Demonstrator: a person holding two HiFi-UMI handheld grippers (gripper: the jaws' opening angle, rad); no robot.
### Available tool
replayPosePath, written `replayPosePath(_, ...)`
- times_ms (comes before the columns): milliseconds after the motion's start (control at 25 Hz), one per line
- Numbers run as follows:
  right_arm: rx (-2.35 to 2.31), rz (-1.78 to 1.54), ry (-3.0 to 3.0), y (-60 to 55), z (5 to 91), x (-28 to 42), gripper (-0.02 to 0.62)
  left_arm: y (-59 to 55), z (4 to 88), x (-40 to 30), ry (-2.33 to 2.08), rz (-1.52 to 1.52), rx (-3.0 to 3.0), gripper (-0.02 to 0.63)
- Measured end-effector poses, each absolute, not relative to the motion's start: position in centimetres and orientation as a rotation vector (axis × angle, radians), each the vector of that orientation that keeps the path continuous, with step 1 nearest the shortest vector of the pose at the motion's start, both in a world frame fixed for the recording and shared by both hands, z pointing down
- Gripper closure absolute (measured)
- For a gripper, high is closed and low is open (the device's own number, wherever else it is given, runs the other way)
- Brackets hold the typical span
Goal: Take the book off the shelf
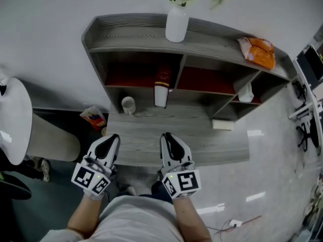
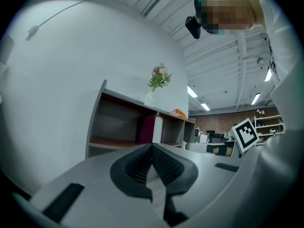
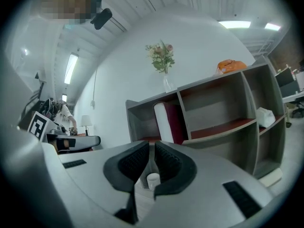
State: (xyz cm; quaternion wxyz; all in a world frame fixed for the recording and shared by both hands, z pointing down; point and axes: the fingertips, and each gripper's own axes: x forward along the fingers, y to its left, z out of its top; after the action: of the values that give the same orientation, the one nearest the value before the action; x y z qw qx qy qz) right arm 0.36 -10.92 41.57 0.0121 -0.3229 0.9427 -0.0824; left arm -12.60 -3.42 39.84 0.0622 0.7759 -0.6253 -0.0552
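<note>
A dark red book with a white spine (image 1: 162,87) stands upright at the shelf unit's middle divider, on the red inner shelf (image 1: 132,77). It also shows in the left gripper view as the book (image 2: 150,129) and in the right gripper view as the book (image 3: 169,122). My left gripper (image 1: 112,139) and right gripper (image 1: 167,137) hover side by side over the low grey ledge (image 1: 202,135), well short of the book. Both are shut with nothing between the pads; the left gripper (image 2: 152,147) and the right gripper (image 3: 152,145) point toward the shelves.
A white vase with flowers (image 1: 176,22) and an orange bag (image 1: 258,51) sit on the shelf top. A white cup (image 1: 128,105) stands on the ledge left of the book, a white box (image 1: 222,124) at the right. A snack packet (image 1: 93,117) lies on the floor at the left.
</note>
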Motion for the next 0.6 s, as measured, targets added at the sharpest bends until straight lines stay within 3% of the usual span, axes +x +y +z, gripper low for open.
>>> replayPosePath(600, -0.745, -0.268, 3.014, -18.0, 41.4, 0.2, 0.558, -7.8, 40.4, -10.5, -2.116, -0.103, 2.134, 0.591)
